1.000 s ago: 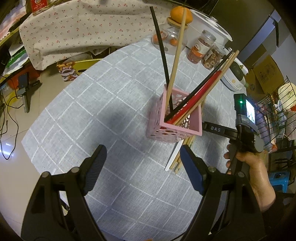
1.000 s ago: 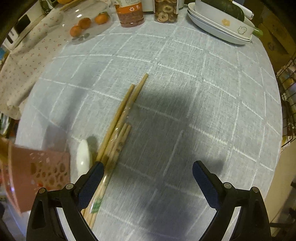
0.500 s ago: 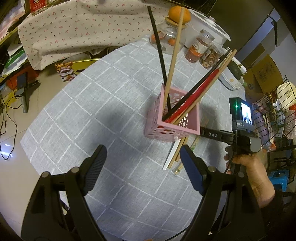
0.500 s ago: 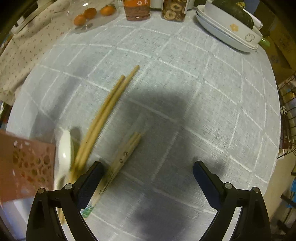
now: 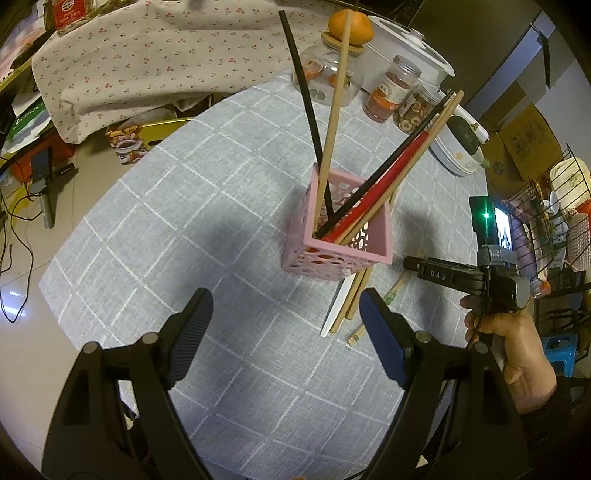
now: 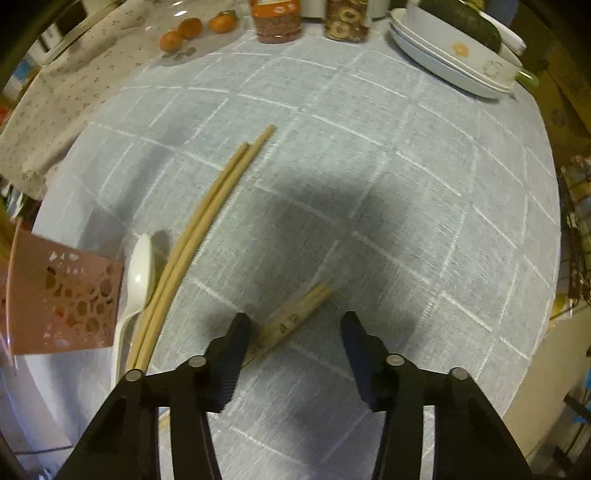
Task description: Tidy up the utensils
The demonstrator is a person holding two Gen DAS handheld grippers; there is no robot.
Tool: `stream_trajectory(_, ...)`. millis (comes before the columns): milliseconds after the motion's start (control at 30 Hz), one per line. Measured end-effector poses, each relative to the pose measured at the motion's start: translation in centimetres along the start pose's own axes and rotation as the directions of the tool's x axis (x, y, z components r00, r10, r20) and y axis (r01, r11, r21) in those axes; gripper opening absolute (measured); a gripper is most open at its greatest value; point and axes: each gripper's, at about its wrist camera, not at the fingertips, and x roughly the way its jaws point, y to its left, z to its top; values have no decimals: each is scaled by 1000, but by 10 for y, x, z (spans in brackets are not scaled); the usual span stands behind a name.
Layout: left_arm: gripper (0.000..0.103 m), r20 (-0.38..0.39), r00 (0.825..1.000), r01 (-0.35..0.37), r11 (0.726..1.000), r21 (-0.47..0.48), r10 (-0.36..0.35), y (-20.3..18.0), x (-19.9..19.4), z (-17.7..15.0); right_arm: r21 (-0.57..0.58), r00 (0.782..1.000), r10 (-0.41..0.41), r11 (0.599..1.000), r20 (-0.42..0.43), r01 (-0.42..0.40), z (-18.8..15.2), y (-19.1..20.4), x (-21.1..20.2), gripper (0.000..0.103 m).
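A pink perforated holder (image 5: 338, 240) stands on the grey checked tablecloth (image 5: 184, 221) with several chopsticks upright in it, black, red and wooden. It shows at the left edge of the right wrist view (image 6: 62, 295). Beside it lie a white spoon (image 6: 138, 273), two long wooden chopsticks (image 6: 207, 229) and a shorter printed pair (image 6: 295, 317). My right gripper (image 6: 295, 332) is open low over the short pair, which lies between its fingers. My left gripper (image 5: 284, 306) is open and empty, in front of the holder.
Jars (image 5: 391, 92), a glass dome with oranges (image 6: 192, 29), stacked white dishes with a dark squash (image 6: 454, 48) and a floral cloth (image 5: 147, 55) stand along the far side. The table edge drops off at right (image 6: 546, 258).
My right gripper has moved forward and down onto the short chopstick pair and narrowed its opening. My left gripper has drifted slightly; the holder now sits a little further left in its view.
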Motion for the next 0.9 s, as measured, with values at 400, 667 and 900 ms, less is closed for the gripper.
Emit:
stream_trajectory(400, 81, 4, 1000, 27, 1000, 6, -27, -1, -3, -3, -6, 999, 47, 999, 10, -47, 0, -2, -8, 49)
stream_trajectory(667, 81, 17, 997, 76, 996, 51, -77, -9, -12, -8, -34, 1000, -31, 999, -7, 30, -3, 13, 5, 36)
stream_trajectory(900, 81, 14, 994, 103, 983, 150, -106, -30, -17, -21, -35, 998, 56, 998, 18, -56, -17, -2, -13, 5)
